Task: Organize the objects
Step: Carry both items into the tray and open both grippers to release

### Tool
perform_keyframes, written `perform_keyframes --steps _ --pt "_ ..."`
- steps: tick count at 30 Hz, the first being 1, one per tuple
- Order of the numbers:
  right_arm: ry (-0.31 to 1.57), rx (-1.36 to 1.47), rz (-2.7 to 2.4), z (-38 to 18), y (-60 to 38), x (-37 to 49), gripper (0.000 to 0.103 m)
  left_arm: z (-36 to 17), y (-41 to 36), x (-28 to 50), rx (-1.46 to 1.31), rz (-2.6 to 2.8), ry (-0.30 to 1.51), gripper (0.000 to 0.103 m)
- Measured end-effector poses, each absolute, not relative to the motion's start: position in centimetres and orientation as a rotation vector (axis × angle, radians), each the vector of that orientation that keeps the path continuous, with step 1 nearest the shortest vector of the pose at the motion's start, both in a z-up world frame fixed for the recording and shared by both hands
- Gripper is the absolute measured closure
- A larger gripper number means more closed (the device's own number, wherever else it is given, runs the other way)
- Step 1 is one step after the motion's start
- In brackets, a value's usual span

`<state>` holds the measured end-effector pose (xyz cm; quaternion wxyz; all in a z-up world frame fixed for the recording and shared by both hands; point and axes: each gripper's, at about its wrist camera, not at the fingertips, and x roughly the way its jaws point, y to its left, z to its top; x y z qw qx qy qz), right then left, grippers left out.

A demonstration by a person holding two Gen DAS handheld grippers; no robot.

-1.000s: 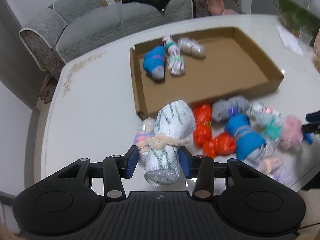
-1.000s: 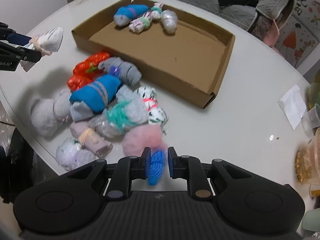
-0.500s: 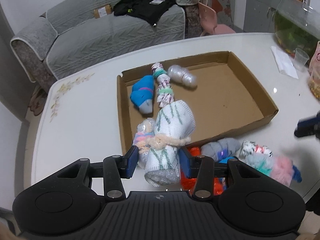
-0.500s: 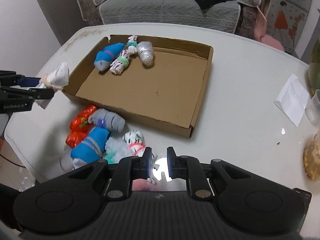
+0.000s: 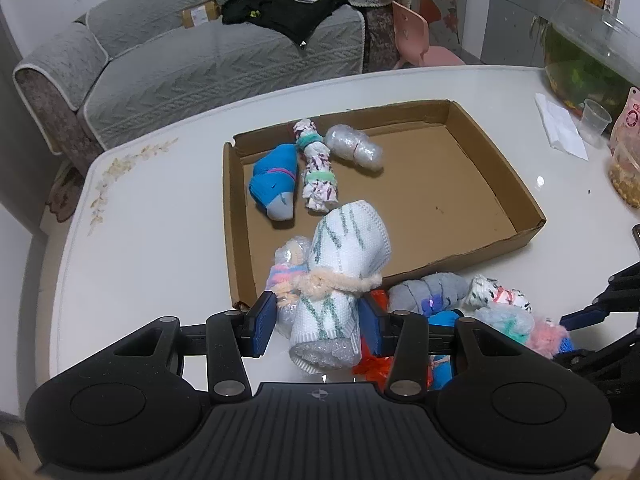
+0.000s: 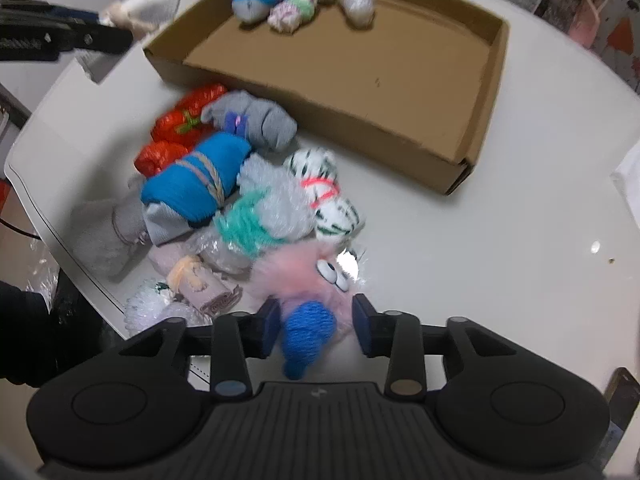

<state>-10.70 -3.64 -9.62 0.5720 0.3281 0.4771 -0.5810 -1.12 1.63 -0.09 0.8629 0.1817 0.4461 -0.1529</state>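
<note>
My left gripper (image 5: 318, 322) is shut on a white sock roll with green stripes (image 5: 344, 256), tied with a peach band, held above the near left corner of the cardboard tray (image 5: 496, 196). A clear-wrapped pastel bundle (image 5: 286, 268) sits against the roll's left side. The tray holds a blue roll (image 5: 274, 180), a patterned white roll (image 5: 316, 172) and a clear-wrapped roll (image 5: 354, 148). My right gripper (image 6: 316, 328) is open around a fluffy pink bundle with a blue tuft (image 6: 308, 332) at the edge of a pile of sock rolls (image 6: 224, 184) on the table.
The white table (image 5: 152, 232) ends close to the pile at its near edge (image 6: 52, 216). A folded paper (image 5: 558, 124), a plastic cup (image 5: 596, 120) and food containers (image 5: 626, 176) stand at the right. A grey sofa (image 5: 192, 60) is behind the table.
The left gripper carried the striped roll up and over the tray's near corner. The right gripper opened and dropped back down around the pink and blue bundle by the pile.
</note>
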Motion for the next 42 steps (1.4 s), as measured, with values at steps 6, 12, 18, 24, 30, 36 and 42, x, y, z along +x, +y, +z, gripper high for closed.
perform_keyframes --steps 6,12,18,24,30,36,42 --pt "1.151 0.764 -1.341 -10.5 -3.4 -10.4 0.078 -0.3 1.3 -1.2 0.382 -0.333 0.945 0.051" --pt "1.034 0.738 -1.388 -7.1 -1.9 -11.8 0.083 0.1 0.8 -1.2 0.368 -0.355 0.954 0.051" --pt "0.922 0.637 -1.452 -1.1 -4.1 -12.7 0.083 0.6 -1.4 1.0 0.349 -0.366 0.94 0.051" --pt "0.894 0.559 -1.454 0.6 -9.7 -13.9 0.083 -1.4 -4.8 4.5 0.337 -0.388 0.954 0.051" --pt "0.889 0.553 -1.455 -1.1 -17.1 -14.6 0.083 -4.4 -6.9 8.6 0.322 -0.379 0.978 0.051" --pt "0.927 0.556 -1.462 -3.3 -21.2 -15.5 0.083 -7.3 -7.1 11.7 0.305 -0.34 1.011 0.051" --pt "0.942 0.562 -1.461 -4.7 -22.6 -16.2 0.083 -8.6 -8.0 12.2 0.334 -0.34 0.985 0.048"
